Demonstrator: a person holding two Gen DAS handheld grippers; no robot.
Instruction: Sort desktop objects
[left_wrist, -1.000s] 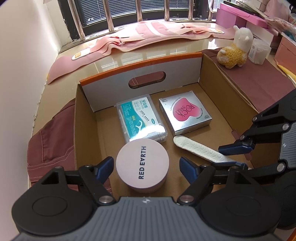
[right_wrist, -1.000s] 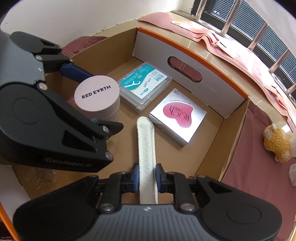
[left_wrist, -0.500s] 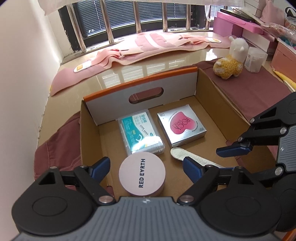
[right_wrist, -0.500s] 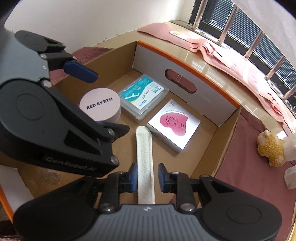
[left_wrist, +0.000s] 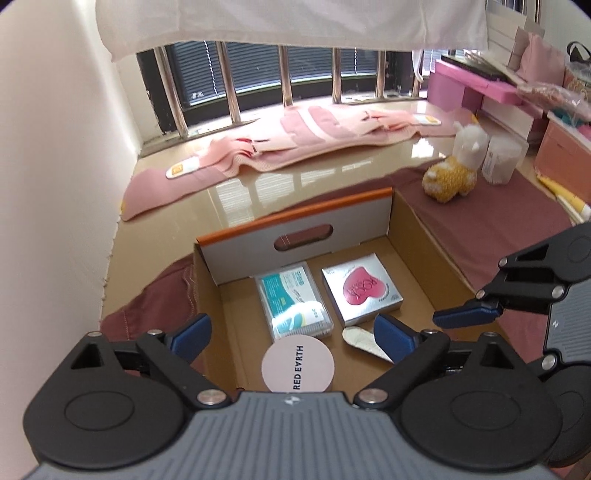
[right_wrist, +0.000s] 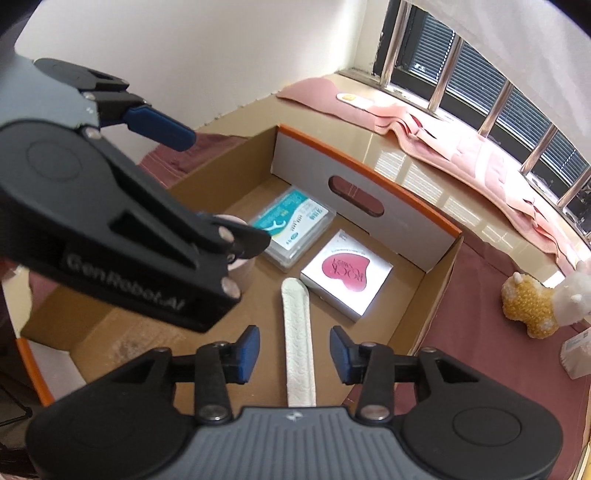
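Four things are lying on the floor of the open cardboard box (left_wrist: 424, 236): a round pink tin (left_wrist: 297, 368) lettered "RED EARTH", a clear plastic case (left_wrist: 293, 299) with a teal label, a silver carton (left_wrist: 361, 288) with a pink heart, and a long white packet (right_wrist: 298, 343). The packet is lying flat, its long axis running from the near edge of the box toward the far wall with the handle slot, its rounded tip pointing that way and sitting just beside the near corner of the silver carton. The right gripper (right_wrist: 293, 354) is hanging above the packet's near half with its jaws having just been opening; the blue pads are standing clear on either side, not touching it. The left gripper (left_wrist: 295, 334) is hovering over the tin, its jaws having just been widening to a broad spread and holding nothing. The case and carton are sitting side by side against the far wall, the tin nearer, just before the case.
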